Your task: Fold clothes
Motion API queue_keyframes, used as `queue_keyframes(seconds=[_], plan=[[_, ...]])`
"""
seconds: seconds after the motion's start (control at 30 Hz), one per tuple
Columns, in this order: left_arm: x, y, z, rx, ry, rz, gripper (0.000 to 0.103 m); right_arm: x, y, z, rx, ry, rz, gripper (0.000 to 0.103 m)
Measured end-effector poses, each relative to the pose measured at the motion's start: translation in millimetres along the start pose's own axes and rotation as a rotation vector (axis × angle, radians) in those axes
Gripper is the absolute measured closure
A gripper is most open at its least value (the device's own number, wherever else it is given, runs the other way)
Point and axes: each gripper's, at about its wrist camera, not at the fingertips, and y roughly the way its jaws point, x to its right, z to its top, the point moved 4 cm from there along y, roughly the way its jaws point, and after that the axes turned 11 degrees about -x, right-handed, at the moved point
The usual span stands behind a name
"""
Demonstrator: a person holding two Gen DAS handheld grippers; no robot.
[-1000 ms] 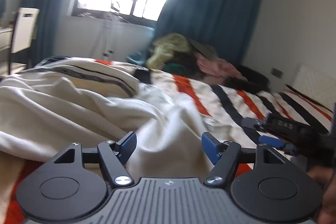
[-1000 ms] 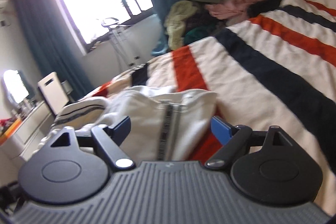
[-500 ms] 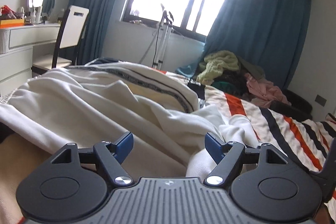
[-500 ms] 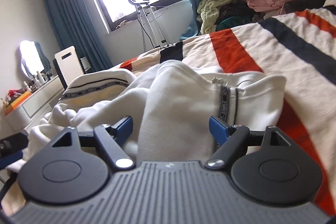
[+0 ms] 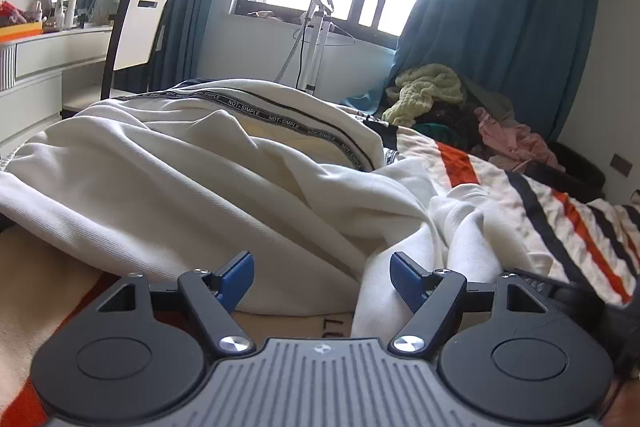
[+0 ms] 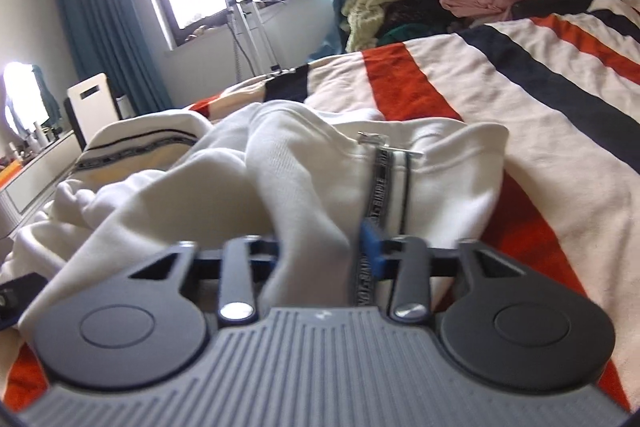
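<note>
A cream-white jacket (image 5: 208,179) with black lettered tape trim lies crumpled across the striped bedspread (image 5: 532,203). My left gripper (image 5: 322,277) is open, low over the bed, its blue pads on either side of a fold of the jacket without touching it. In the right wrist view the same jacket (image 6: 304,163) shows its zipper and tape trim. My right gripper (image 6: 320,247) is shut on a bunched fold of the jacket beside that trim. The left pad is hidden by the cloth.
A pile of mixed clothes (image 5: 448,107) sits at the far end of the bed by blue curtains. A white chair (image 5: 136,27) and a dresser (image 5: 36,55) stand to the left. A garment steamer stand (image 5: 316,35) is under the window. The right gripper's body (image 5: 560,291) lies at my right.
My right gripper has gone from open to shut on the jacket fold near the zipper. The left gripper has come slightly lower and closer to the jacket, still open.
</note>
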Motion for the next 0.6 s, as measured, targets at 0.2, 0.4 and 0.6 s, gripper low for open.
queue_keyframes(seconds=[0.2, 0.4, 0.6], plan=[[-3.2, 3.9, -3.3, 0.002, 0.008, 0.031, 0.027, 4.9, -21.1, 9.8, 0.081, 0.021, -0.006, 0.093], [-7.0, 5.4, -4.8, -0.009, -0.001, 0.041, 0.027, 51.0, -70.2, 26.0, 0.26, 0.246, -0.063, 0.095], [-4.9, 8.0, -6.6, -0.025, 0.013, 0.038, 0.027, 118.3, -128.1, 19.3, 0.447, 0.56, -0.246, 0.095]])
